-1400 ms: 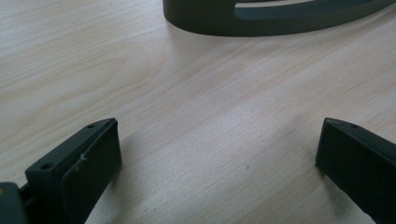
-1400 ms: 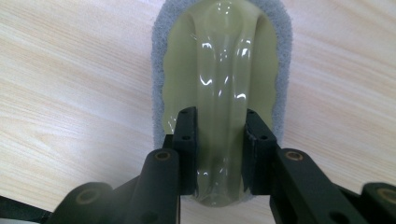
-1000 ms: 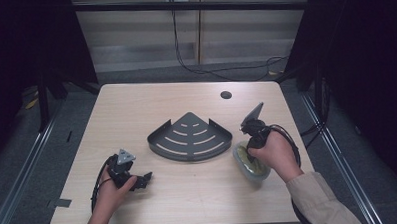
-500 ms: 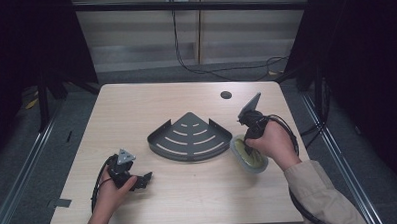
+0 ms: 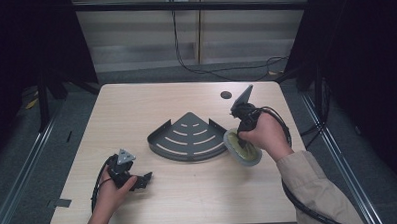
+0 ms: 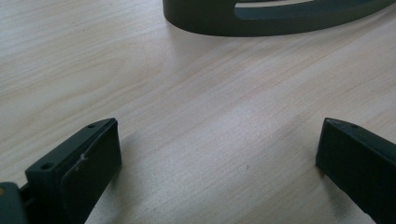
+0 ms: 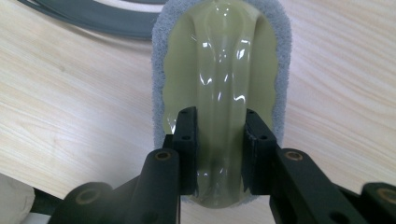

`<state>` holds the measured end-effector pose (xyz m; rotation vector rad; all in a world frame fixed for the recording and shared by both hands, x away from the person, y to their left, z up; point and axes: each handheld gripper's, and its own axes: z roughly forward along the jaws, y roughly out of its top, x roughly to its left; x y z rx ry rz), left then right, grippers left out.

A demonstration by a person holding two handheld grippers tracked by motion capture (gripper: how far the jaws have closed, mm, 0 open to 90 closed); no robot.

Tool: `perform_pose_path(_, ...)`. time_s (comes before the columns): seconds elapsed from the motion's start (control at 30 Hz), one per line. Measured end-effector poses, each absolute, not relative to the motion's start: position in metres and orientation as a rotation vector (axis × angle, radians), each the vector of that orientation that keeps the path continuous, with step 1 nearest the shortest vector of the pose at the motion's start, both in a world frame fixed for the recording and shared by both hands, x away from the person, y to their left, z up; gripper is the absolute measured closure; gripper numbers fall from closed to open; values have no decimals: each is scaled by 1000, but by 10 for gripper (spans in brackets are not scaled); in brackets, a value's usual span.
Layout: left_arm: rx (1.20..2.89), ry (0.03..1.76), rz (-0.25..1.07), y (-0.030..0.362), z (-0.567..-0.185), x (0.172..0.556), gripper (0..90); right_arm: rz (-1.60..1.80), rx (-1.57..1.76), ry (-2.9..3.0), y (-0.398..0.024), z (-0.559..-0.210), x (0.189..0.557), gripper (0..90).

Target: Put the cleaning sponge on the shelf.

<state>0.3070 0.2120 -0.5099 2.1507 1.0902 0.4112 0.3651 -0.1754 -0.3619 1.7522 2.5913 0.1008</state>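
Near the tabletop's point(image 5: 136, 104) right edge, the right gripper point(image 7: 219, 140) clamps a scrubber's point(image 7: 224, 70) glossy handle beside the corner shelf point(image 5: 187, 138); the left gripper point(image 6: 215, 154) rests wide open, empty, near the front-left corner.

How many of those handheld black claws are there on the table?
2: the left black claw rests open near the table's front-left; the right black claw grips the oval yellow-green scrubbing pad at right.

A light wood-grain table point(image 5: 136, 114) with rounded corners stands on a grey floor point(image 5: 17, 148). Beyond the grippers, near the table's far edge, is a small round dark hole point(image 5: 226, 95). Past that edge a pale panelled wall point(image 5: 134, 39) shows, black cables point(image 5: 205, 66) trailing down it. Dark curtains point(image 5: 365, 61) flank both sides.
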Motion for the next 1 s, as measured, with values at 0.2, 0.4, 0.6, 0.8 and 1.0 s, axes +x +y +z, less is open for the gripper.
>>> perform_pose_path(0.2, 2152, 1090, 411, 212, -510, 307, 0, 125, 1741, 2607, -167, -357, 372, 714)
perform_pose_path(0.4, 2151, 1090, 411, 212, -510, 307, 0, 134, 1730, 2626, -157, -357, 379, 714)
perform_pose_path(0.6, 2152, 1090, 411, 212, -510, 307, 0, 119, 1706, 2637, -149, -359, 386, 714)
perform_pose_path(0.8, 2153, 1089, 411, 212, -510, 307, 0, 138, 1693, 2646, -144, -355, 393, 714)
perform_pose_path(1.0, 2151, 1089, 412, 212, -510, 307, 0, 142, 1684, 2643, -141, -353, 400, 714)
